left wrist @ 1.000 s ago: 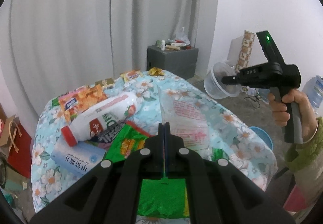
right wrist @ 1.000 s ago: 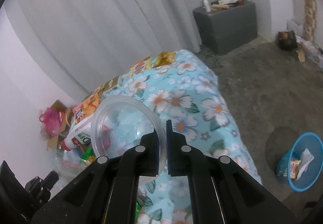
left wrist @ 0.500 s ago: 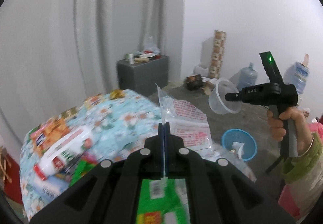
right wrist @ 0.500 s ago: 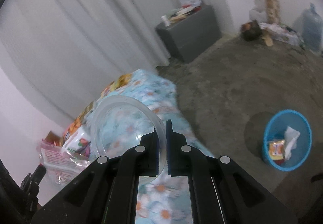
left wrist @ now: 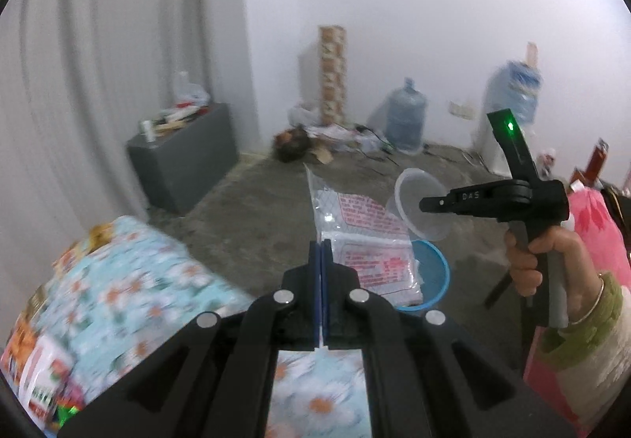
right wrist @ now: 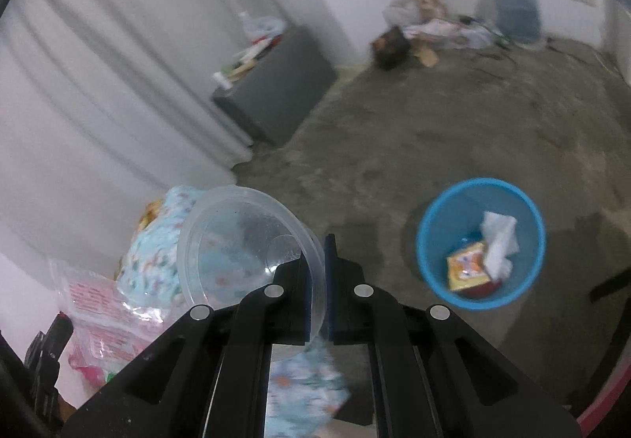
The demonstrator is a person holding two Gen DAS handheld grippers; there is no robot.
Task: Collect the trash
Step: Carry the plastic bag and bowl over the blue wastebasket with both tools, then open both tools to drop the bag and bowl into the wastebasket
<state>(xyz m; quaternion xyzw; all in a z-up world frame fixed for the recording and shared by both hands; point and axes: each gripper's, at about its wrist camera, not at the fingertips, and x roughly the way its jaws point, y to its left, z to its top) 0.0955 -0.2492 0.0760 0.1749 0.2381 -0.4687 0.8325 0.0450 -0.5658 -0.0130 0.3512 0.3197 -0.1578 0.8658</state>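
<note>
My left gripper (left wrist: 320, 252) is shut on a clear plastic bag with red print (left wrist: 355, 236), held in the air past the table edge, in front of the blue trash bin (left wrist: 435, 276). My right gripper (right wrist: 321, 252) is shut on the rim of a clear plastic bowl (right wrist: 240, 244); it also shows in the left wrist view (left wrist: 424, 203) with the bowl (left wrist: 414, 201) above the bin. The bin (right wrist: 481, 240) stands on the floor to the right and holds a crumpled tissue (right wrist: 499, 240) and a yellow packet (right wrist: 467, 266). The bag (right wrist: 102, 304) shows at lower left.
The table with a floral cloth (left wrist: 130, 280) lies at lower left with more wrappers and a bottle (left wrist: 43, 371) on it. A grey cabinet (left wrist: 185, 158), water jugs (left wrist: 406, 118) and floor clutter stand along the far wall. A pink bag (left wrist: 595, 225) is at right.
Both grippers have swung right, away from the table toward the blue bin, carrying the bag and the bowl. The table has slid to the lower left of both views.
</note>
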